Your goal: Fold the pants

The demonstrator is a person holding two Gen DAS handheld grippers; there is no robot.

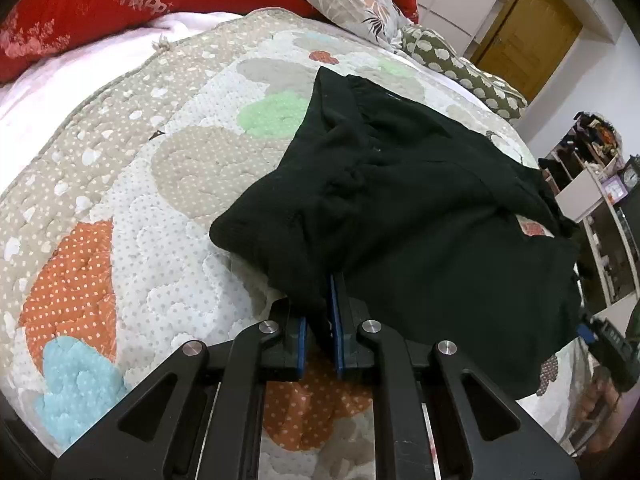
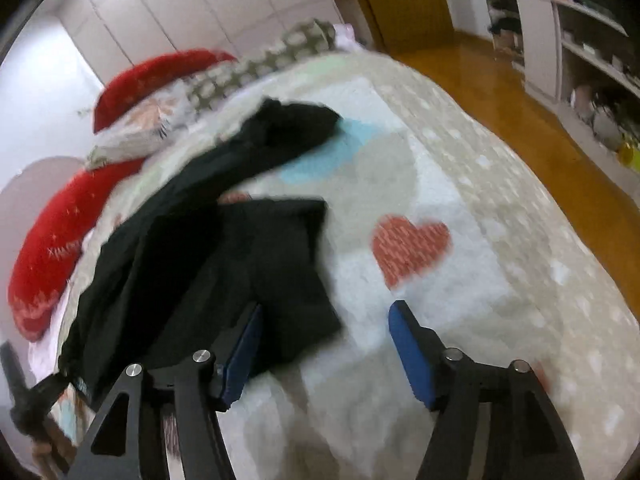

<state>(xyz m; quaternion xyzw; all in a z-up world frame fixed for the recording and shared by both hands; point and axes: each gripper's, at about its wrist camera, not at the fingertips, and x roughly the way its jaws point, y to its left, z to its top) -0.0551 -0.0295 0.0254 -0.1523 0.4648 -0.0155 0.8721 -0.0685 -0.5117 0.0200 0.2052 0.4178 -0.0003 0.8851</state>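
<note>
Left gripper jaws clamp pants fold; right gripper jaws apart, seemingly empty.

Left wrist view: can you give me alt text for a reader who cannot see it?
The left gripper is shut on a fold of the black pants, which lie bunched on a patchwork quilt covering a bed. Red pillows sit at the far end, with a wooden door beyond.
</note>
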